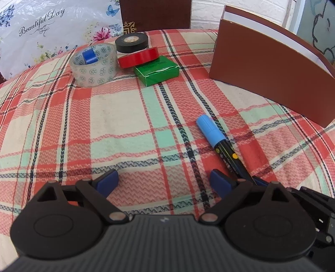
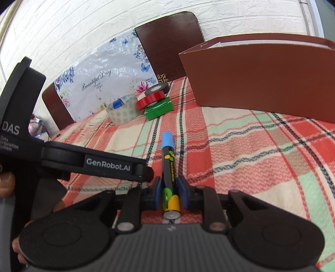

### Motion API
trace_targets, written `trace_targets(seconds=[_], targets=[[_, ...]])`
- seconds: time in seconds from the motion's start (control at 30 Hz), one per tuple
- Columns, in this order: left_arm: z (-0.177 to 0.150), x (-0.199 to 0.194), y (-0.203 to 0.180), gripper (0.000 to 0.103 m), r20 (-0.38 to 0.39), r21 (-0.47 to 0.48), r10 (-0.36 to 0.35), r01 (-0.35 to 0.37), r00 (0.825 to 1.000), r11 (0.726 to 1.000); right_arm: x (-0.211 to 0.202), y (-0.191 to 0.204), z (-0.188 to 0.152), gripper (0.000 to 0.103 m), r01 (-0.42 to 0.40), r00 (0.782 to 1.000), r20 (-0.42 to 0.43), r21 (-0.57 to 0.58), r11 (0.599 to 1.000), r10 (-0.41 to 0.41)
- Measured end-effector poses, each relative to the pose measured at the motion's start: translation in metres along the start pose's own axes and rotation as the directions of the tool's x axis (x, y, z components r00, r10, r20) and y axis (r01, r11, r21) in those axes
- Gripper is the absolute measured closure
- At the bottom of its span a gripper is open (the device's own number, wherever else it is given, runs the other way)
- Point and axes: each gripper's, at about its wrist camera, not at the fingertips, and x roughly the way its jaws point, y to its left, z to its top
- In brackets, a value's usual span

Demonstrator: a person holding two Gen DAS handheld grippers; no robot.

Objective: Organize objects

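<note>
A black marker with a blue cap (image 2: 169, 165) is gripped by my right gripper (image 2: 170, 193), which is shut on its rear half just above the plaid tablecloth. The marker also shows in the left wrist view (image 1: 219, 140), with the right gripper's fingers (image 1: 259, 182) at its tail. My left gripper (image 1: 165, 181) is open and empty, low over the cloth to the left of the marker. A brown open box (image 1: 270, 69) stands at the right; it also shows in the right wrist view (image 2: 263, 81).
At the far side lie a patterned clear tape roll (image 1: 94, 67) with a blue roll (image 1: 89, 56) inside, a black tape roll (image 1: 131, 42), a red tape roll (image 1: 138, 57) leaning on a green box (image 1: 157, 72). A floral bag (image 1: 41, 31) and dark chairs (image 1: 155, 14) stand behind.
</note>
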Motion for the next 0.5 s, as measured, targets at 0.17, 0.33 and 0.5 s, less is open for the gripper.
trace_targets(seconds=[0.17,0.33,0.5], targets=[[0.0,0.0,-0.003,0.007,-0.002,0.008,-0.001,0.001,1.0,1.0,-0.001,-0.001,-0.001,0.085,-0.038,0.999,0.004,0.01,0.999,0.038],[0.0,0.001,-0.004,0.007,-0.003,0.007,-0.001,0.001,1.0,1.0,-0.002,-0.004,-0.002,0.085,-0.067,0.998,0.01,0.034,0.997,0.067],[0.001,0.002,-0.003,0.007,-0.002,0.01,-0.003,0.003,1.0,1.0,-0.002,-0.018,-0.002,0.085,-0.123,0.992,0.021,0.121,0.985,0.122]])
